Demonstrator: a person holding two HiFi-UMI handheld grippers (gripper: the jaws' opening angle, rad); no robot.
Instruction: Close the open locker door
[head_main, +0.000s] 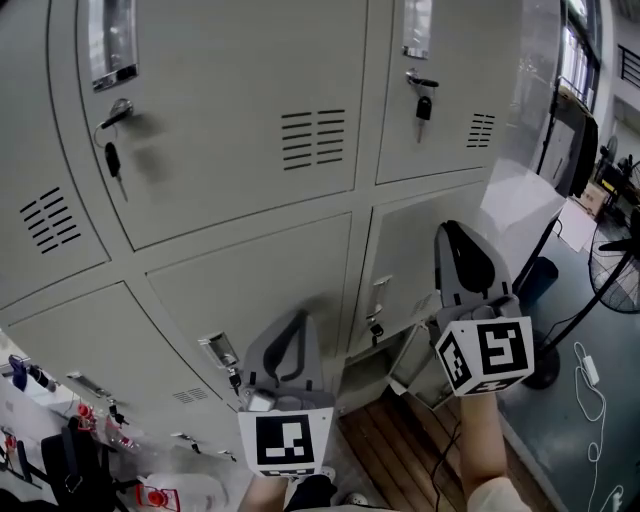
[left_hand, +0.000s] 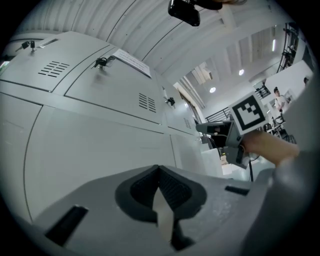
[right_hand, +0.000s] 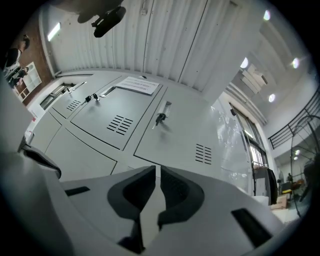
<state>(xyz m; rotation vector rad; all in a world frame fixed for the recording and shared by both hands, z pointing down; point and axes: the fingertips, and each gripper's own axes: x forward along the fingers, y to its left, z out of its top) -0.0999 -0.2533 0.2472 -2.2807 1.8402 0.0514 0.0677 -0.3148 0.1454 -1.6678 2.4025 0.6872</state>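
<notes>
The right gripper (head_main: 456, 230) is clenched, with only a thin slit between its jaws and nothing in them. It is raised in front of the right-hand column of the grey lockers (head_main: 230, 110), near a shut middle-row door (head_main: 410, 250); I cannot tell whether it touches. The left gripper (head_main: 299, 314) is also closed and empty, its tips meeting, and it points at the lockers' lower middle. The open locker door (head_main: 412, 368) stands ajar in the bottom row, below the right gripper and apart from both.
</notes>
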